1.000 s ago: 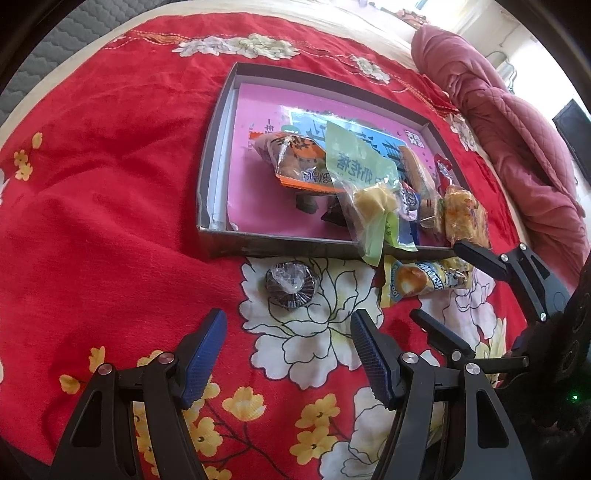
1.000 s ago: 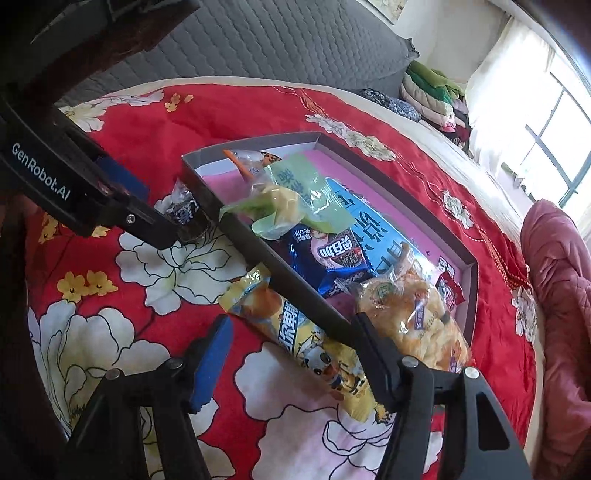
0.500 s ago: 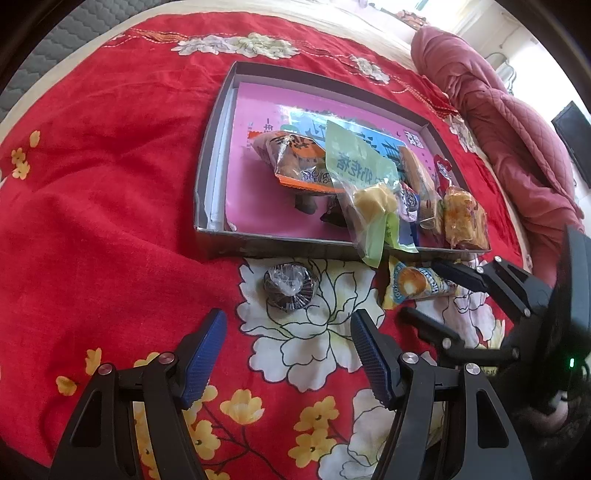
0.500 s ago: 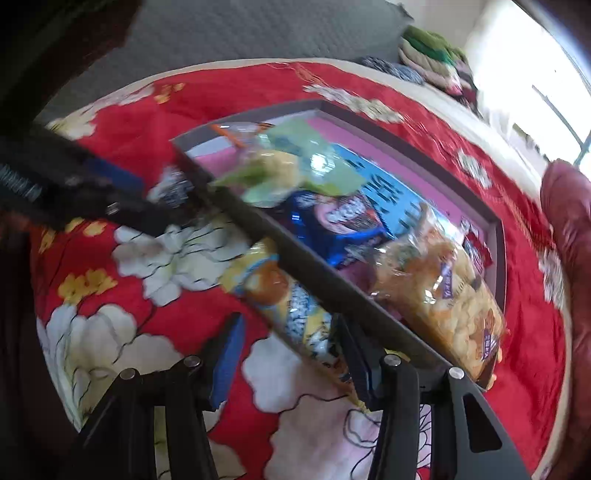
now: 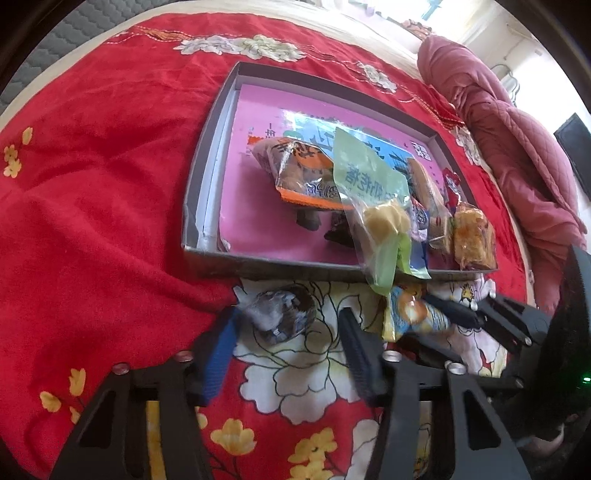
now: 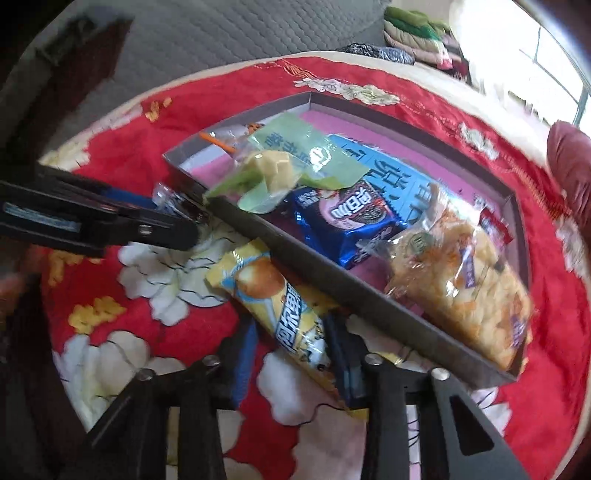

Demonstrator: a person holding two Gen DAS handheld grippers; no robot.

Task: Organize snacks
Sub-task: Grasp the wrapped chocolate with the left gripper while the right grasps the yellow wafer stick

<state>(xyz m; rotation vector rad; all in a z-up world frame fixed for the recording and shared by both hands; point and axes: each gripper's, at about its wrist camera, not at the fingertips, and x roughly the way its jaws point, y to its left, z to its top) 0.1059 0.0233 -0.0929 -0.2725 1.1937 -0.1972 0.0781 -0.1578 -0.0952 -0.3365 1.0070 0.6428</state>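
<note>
From the left wrist, the left tool (image 5: 286, 341) is closing around the dark round snack (image 5: 282, 314) lying on the bed by the tray (image 5: 207, 155).

From the right wrist, the right tool (image 6: 291, 356) is closing across the yellow packet (image 6: 273, 306), lying lengthwise ahead.

I looked down on a bed spread with a red blanket (image 5: 92, 192) patterned in white and yellow flowers, its pale border showing along the far edge. A grey quilted headboard (image 6: 229, 33) rose behind it. Folded clothes (image 6: 417, 40) were stacked by a bright window (image 6: 554, 62), where daylight washed the frame out. A rumpled pink quilt (image 5: 517, 147) lay along one side, and a dark screen (image 5: 576, 147) stood near the pale wall beyond it.
</note>
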